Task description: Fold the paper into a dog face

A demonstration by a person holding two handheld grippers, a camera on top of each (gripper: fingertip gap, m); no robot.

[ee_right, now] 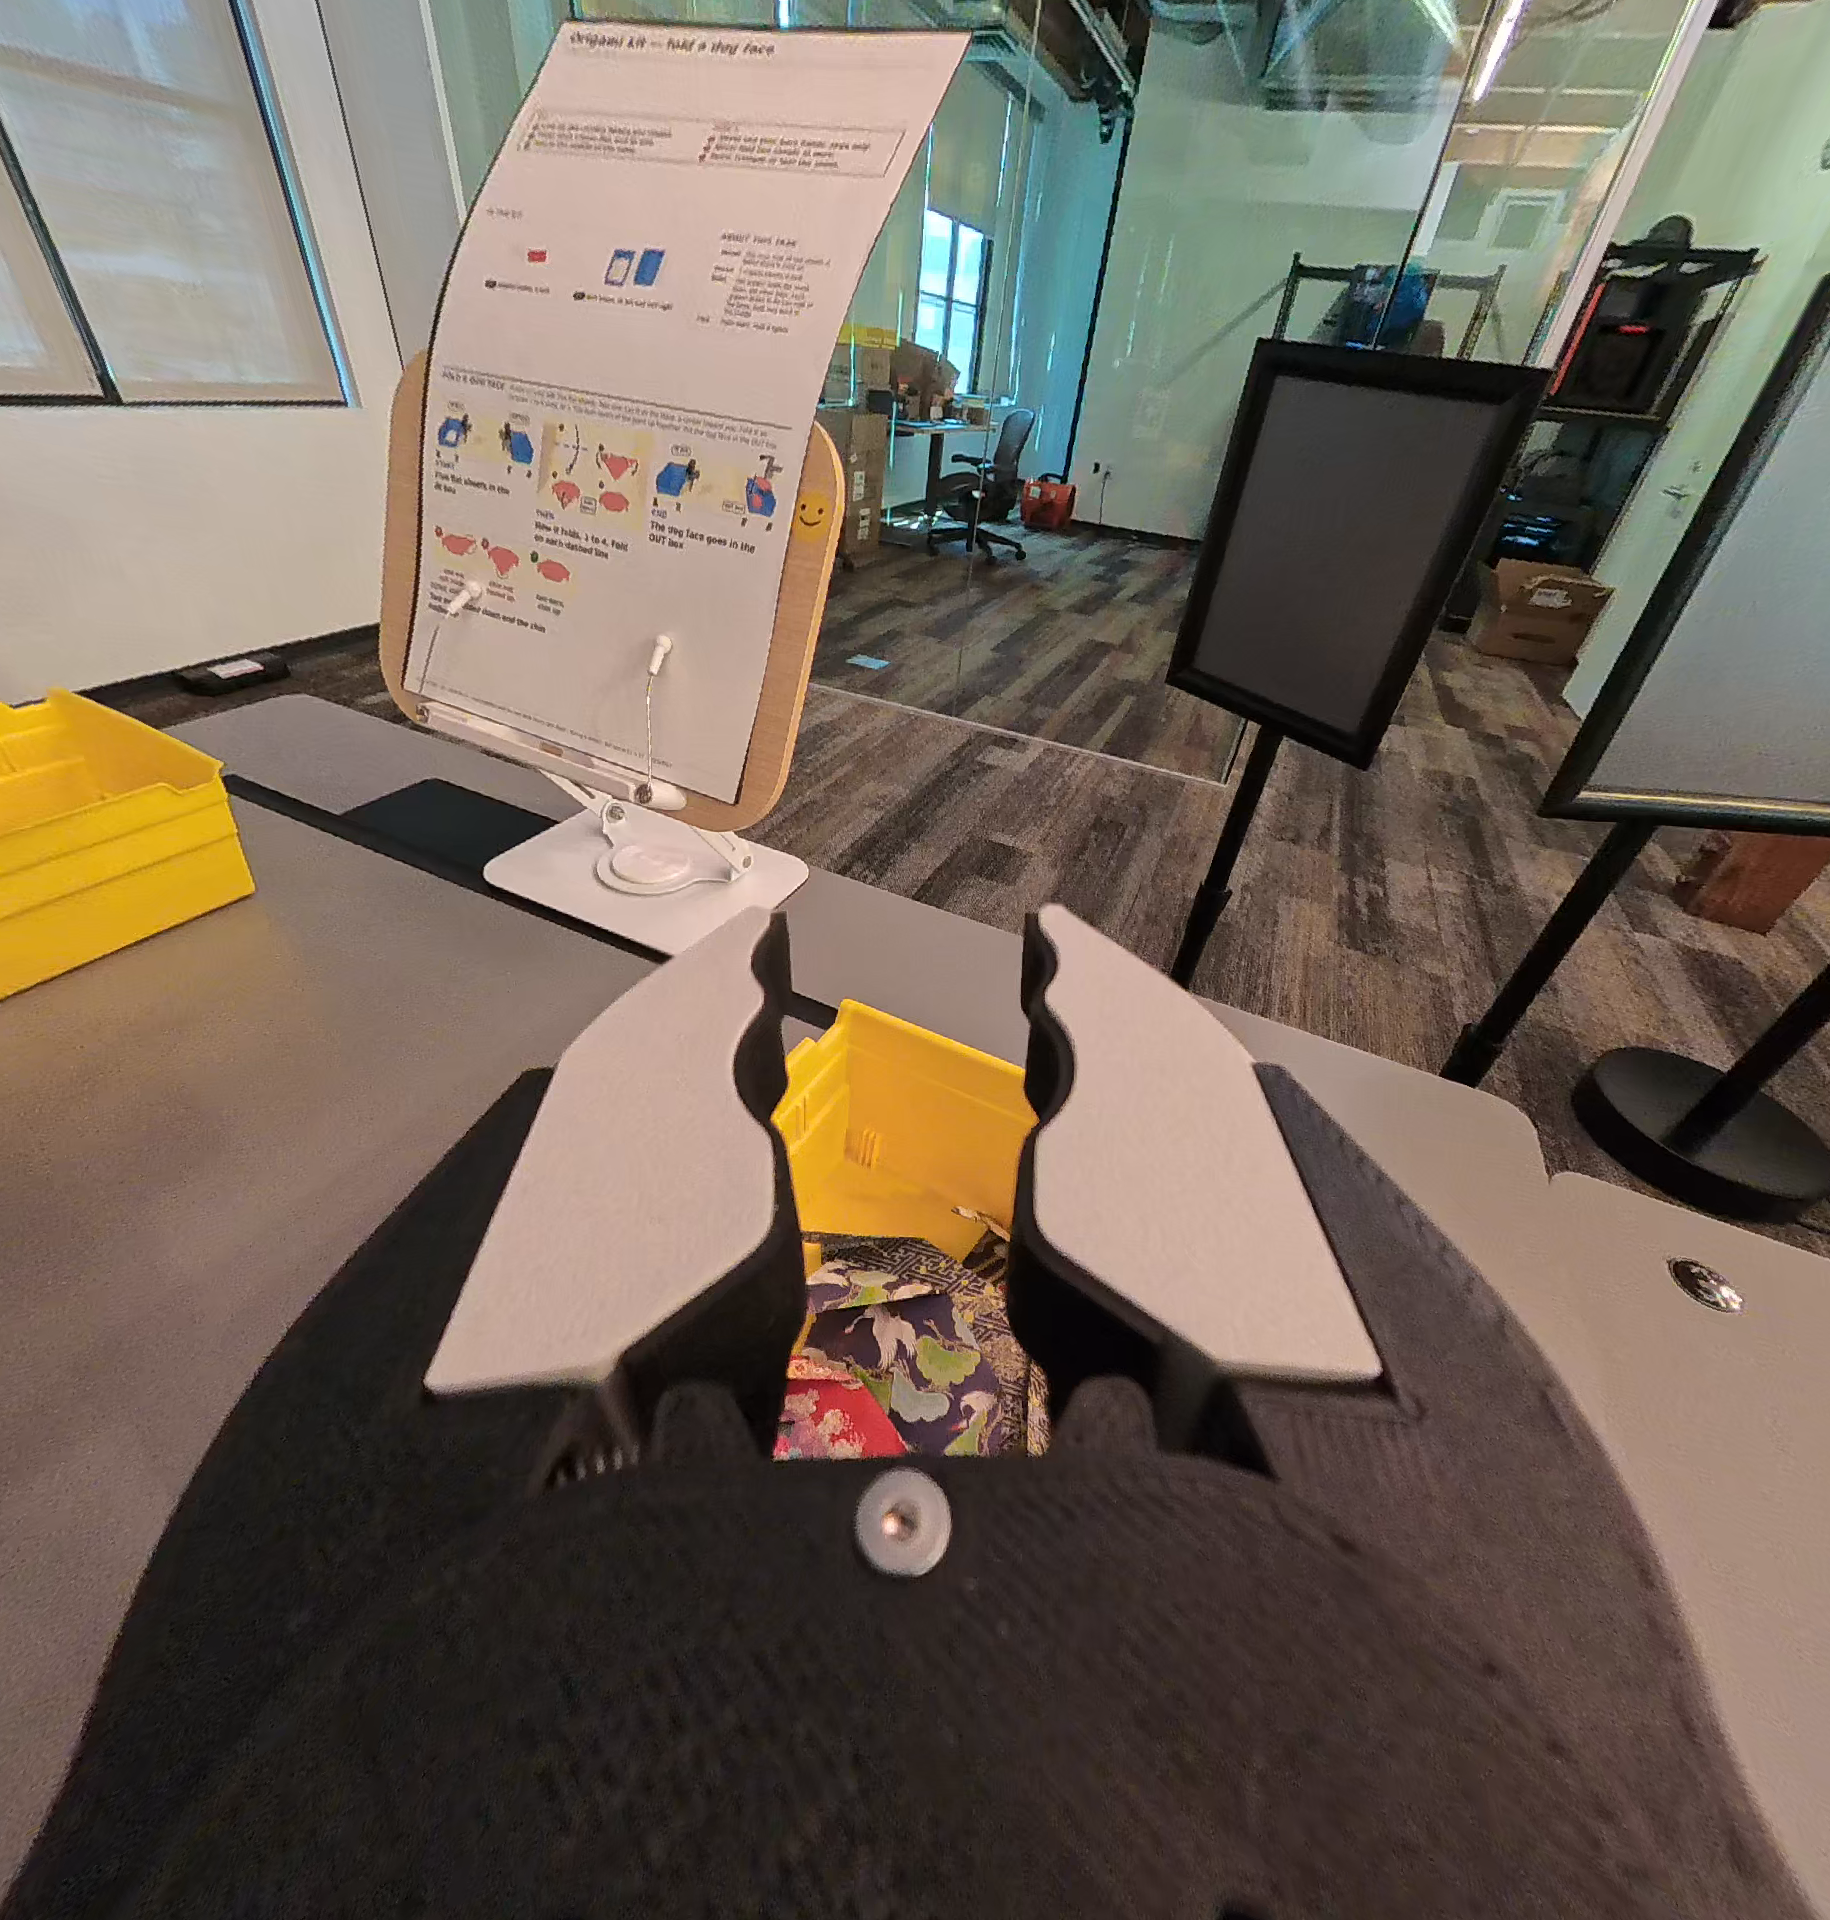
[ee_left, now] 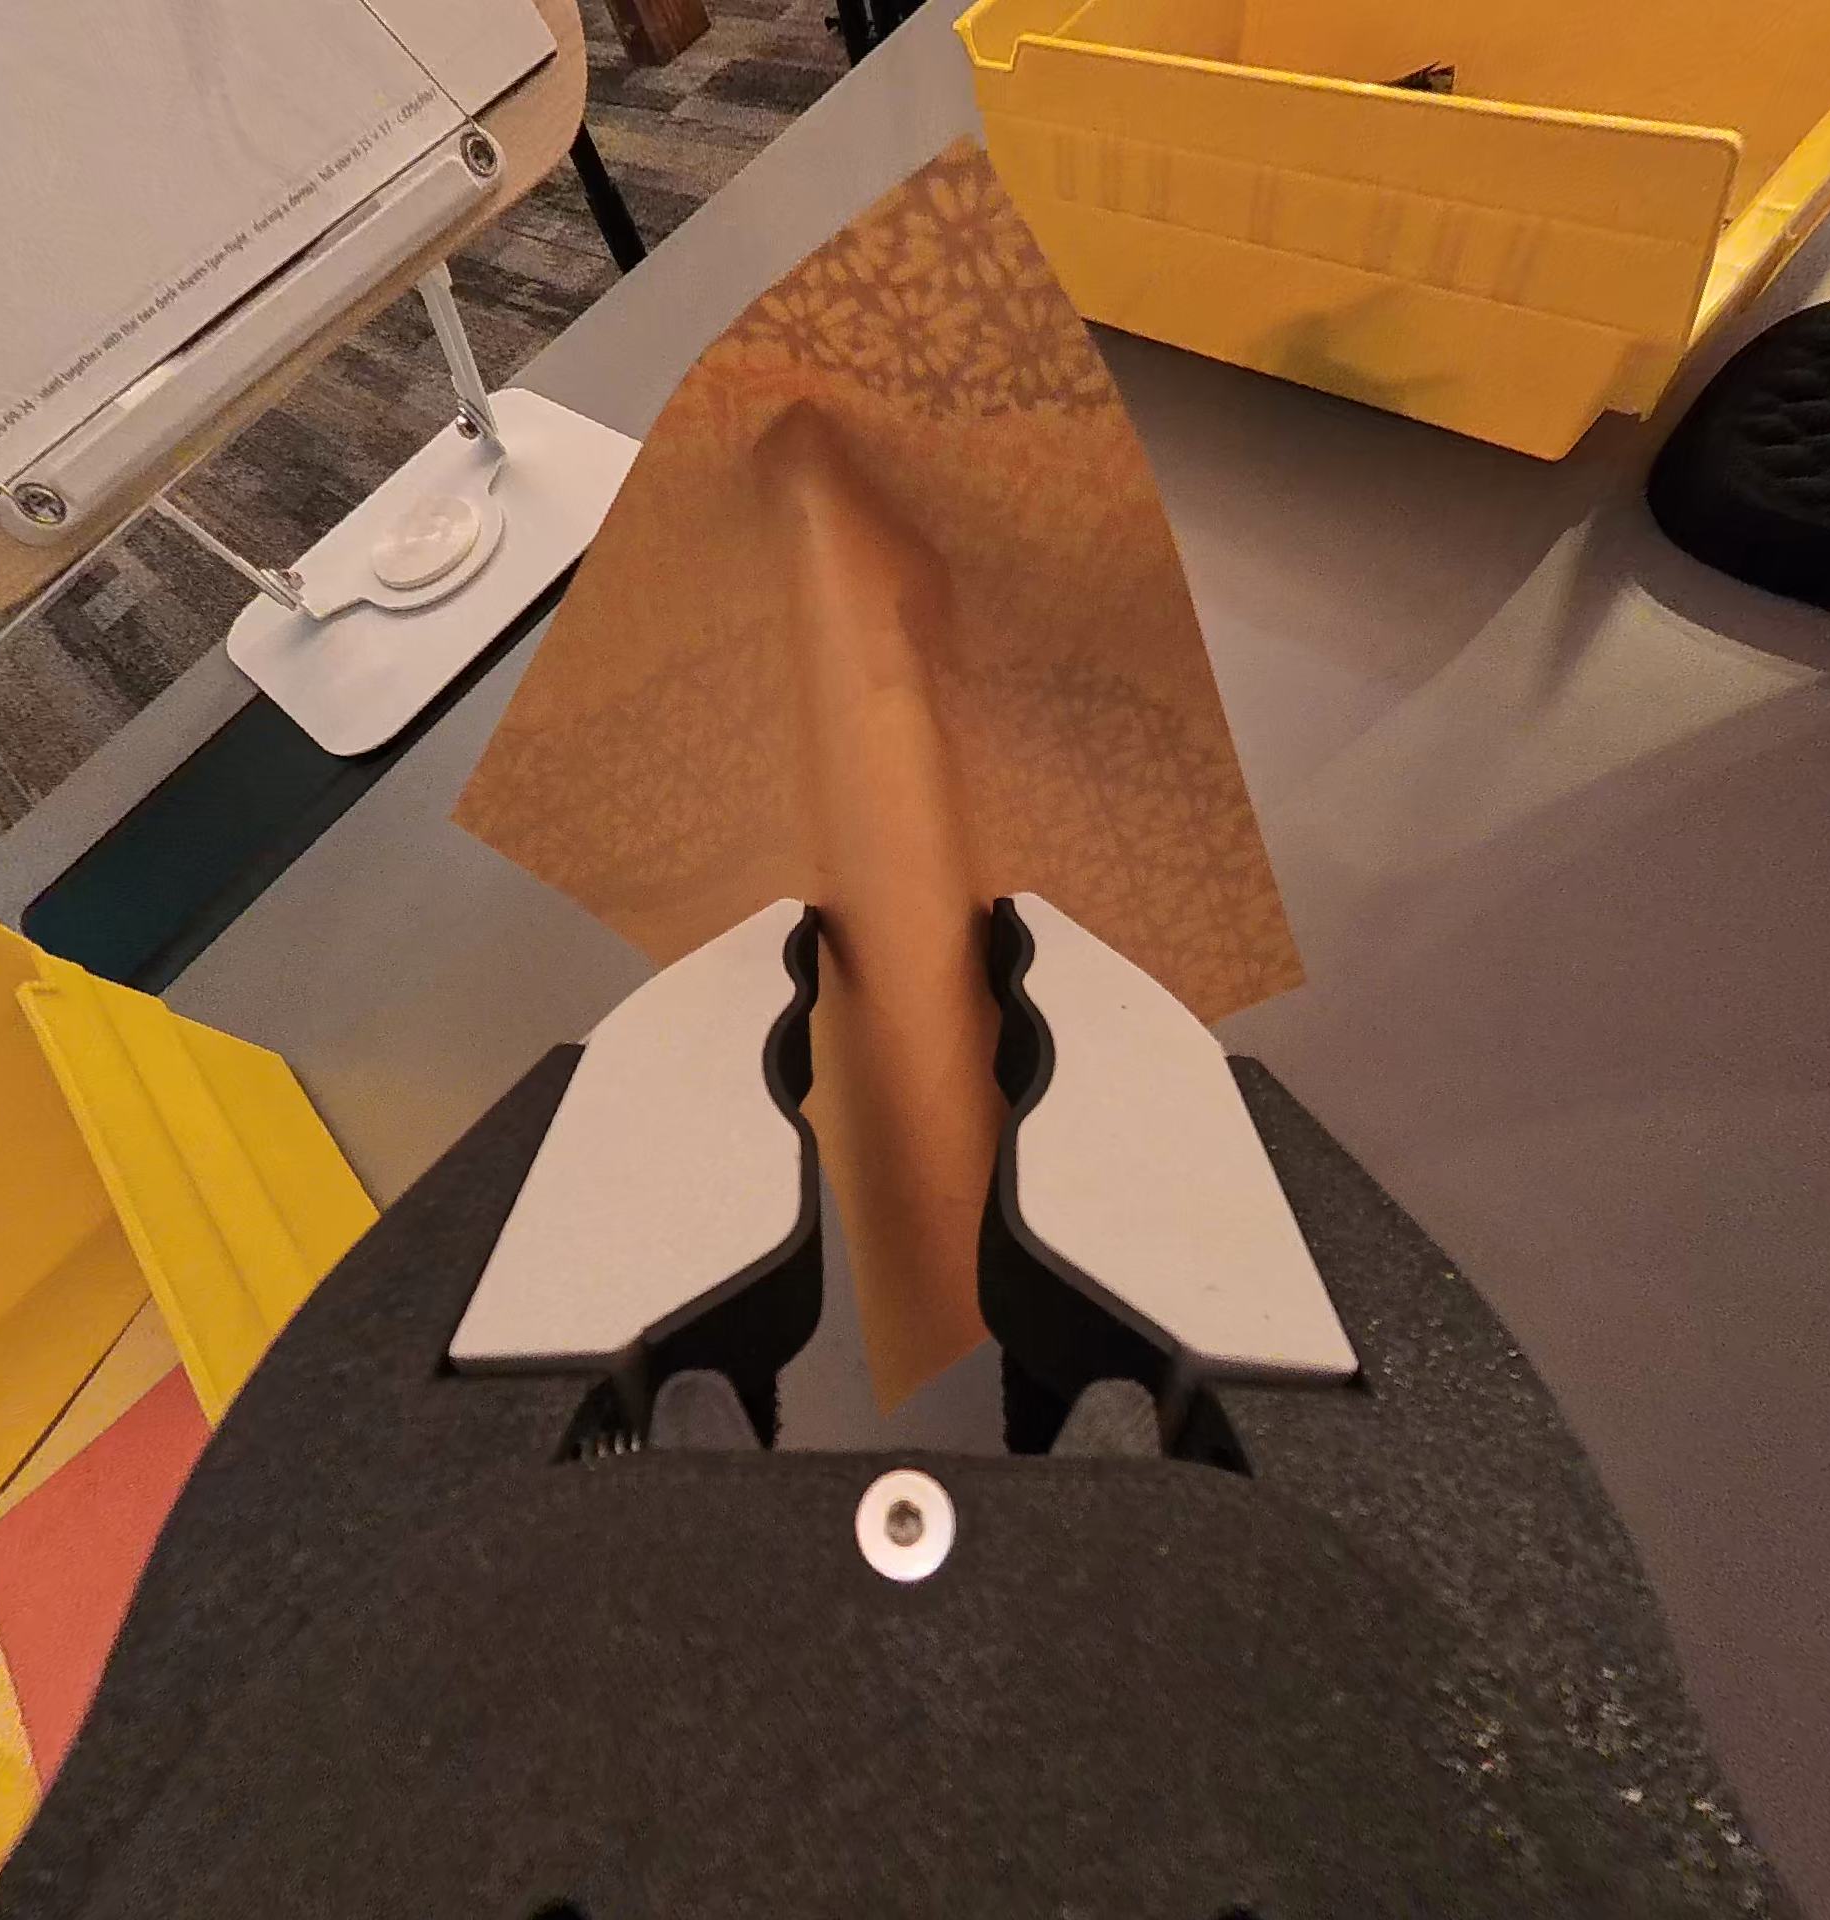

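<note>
**Paper pinched by left gripper above the table**

In the left wrist view, a yellow bin point(ee_left: 111, 1174) with a red sheet point(ee_left: 69, 1538) in it is seen at the lower left edge, and a white stand point(ee_left: 412, 582) carrying a printed page at the upper left. At centre, the brown paper point(ee_left: 890, 644) is pinched between the fingers of the left gripper point(ee_left: 903, 935); it is bunched into a ridge and fans out above the grey table point(ee_left: 1513, 935), its far part showing a flower pattern. A second yellow bin point(ee_left: 1358, 229) is seen at the upper right.

In the right wrist view, a yellow bin point(ee_right: 90, 831) sits at the left edge, the stand with its page point(ee_right: 662, 416) at upper centre. The fingers of the right gripper point(ee_right: 903, 956) are spread with nothing between them, above a yellow bin point(ee_right: 900, 1122) holding patterned sheets point(ee_right: 911, 1351). Black frames on poles point(ee_right: 1347, 540) are seen at the right.
</note>
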